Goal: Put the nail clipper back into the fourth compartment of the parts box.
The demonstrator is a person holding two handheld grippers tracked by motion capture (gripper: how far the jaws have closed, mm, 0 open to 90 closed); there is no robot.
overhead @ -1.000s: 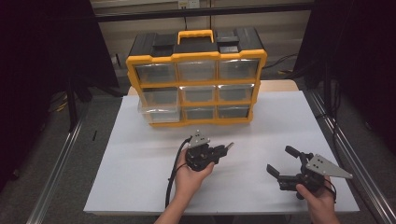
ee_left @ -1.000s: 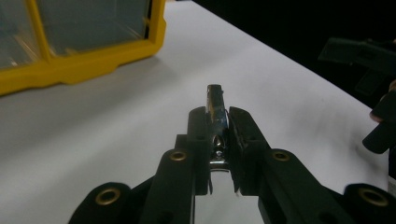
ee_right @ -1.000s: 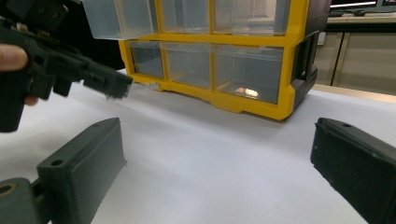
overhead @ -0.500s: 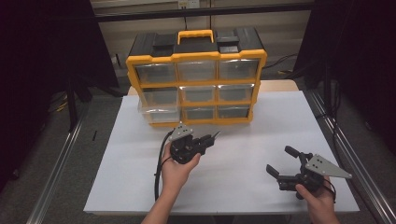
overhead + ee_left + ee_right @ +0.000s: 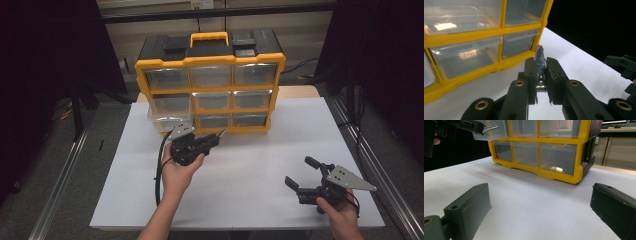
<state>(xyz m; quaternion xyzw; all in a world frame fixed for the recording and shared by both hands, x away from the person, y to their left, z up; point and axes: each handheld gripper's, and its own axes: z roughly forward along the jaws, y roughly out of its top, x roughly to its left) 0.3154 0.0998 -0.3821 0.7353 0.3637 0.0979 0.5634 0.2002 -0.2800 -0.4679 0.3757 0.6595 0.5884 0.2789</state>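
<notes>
Near the yellow drawer cabinet (image 5: 210, 82), seen from above, the left gripper (image 5: 212, 141) is raised in an upturned hand, and the right gripper (image 5: 306, 176) rests well away. Its own view shows jaws clamped on a small metal piece (image 5: 539, 65) just before the bottom drawers. Right gripper view: jaws wide apart, facing the cabinet.

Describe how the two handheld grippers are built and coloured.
Both the left gripper and the right gripper are black, with blocky flat-faced jaws on linked arms with brass-ringed pivots. Each carries a grey three-cornered plate on top. A black cable trails from the left one. Forearms are bare.
</notes>
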